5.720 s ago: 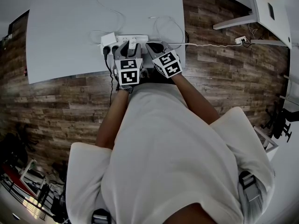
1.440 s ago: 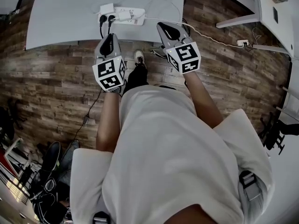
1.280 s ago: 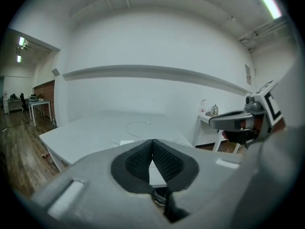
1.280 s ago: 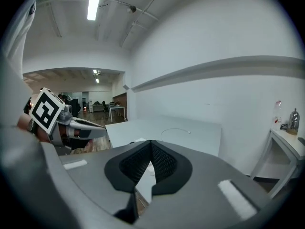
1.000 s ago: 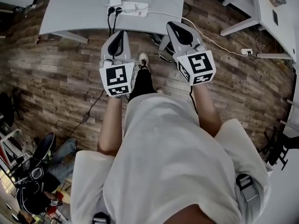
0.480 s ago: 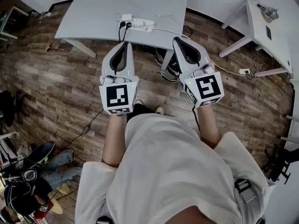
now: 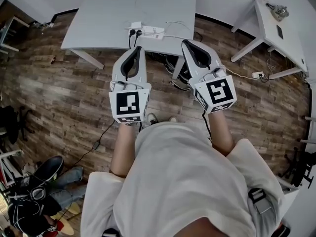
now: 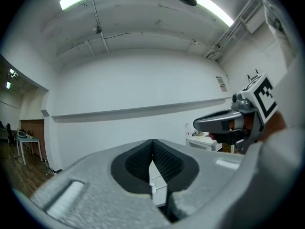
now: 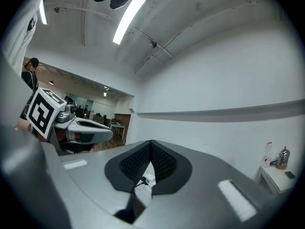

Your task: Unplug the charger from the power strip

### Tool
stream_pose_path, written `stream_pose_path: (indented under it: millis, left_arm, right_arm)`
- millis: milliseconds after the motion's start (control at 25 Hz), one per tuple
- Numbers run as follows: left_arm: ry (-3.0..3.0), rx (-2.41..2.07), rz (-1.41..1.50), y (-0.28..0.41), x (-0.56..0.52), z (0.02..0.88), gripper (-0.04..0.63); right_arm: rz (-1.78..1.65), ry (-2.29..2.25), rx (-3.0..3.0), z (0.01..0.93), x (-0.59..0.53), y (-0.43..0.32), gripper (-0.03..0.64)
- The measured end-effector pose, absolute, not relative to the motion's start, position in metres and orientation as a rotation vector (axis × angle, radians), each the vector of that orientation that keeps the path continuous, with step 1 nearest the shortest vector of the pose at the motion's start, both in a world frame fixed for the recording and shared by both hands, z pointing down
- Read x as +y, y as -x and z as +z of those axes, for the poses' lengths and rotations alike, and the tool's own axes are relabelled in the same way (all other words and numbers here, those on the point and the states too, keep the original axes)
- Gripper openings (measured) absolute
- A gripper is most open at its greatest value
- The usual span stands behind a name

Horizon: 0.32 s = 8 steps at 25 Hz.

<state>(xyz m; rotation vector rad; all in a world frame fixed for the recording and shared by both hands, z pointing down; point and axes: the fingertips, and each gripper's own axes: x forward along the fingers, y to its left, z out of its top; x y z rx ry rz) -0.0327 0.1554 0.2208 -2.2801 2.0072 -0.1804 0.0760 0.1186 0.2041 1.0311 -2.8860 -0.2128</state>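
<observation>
The white power strip (image 7: 148, 31) lies near the front edge of the grey table (image 7: 98, 19), far below and ahead of me. Black plugs (image 7: 132, 32) sit at its left end, and a small white charger block (image 7: 134, 24) rests beside them; whether it is plugged in is too small to tell. My left gripper (image 7: 137, 48) and right gripper (image 7: 186, 43) are held up level, side by side, well clear of the table. Both are shut and nothing is between their jaws. In each gripper view the dark pads (image 8: 152, 159) (image 9: 151, 162) meet at the tip, facing a white wall.
A white cable runs from the strip to a floor socket (image 7: 257, 75). A white side table (image 7: 274, 26) stands at the right. Dark chair parts (image 7: 178, 78) sit under the table's front edge. A person (image 7: 34, 196) is at the lower left, on the wooden floor.
Both grippers have left the power strip and risen together, away from the table. The table and strip now look smaller and farther off. The jaws have stayed shut.
</observation>
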Motion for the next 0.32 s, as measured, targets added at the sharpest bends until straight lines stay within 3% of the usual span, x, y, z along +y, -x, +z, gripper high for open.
stream_pose_path:
  millis: [320]
  left_arm:
    - [2.315, 1.969, -0.167, 0.0343, 0.148, 0.2175, 0.005]
  right_arm:
    - [-0.211, -1.078, -2.871, 0.2015, 0.1158, -0.0738, 0.002]
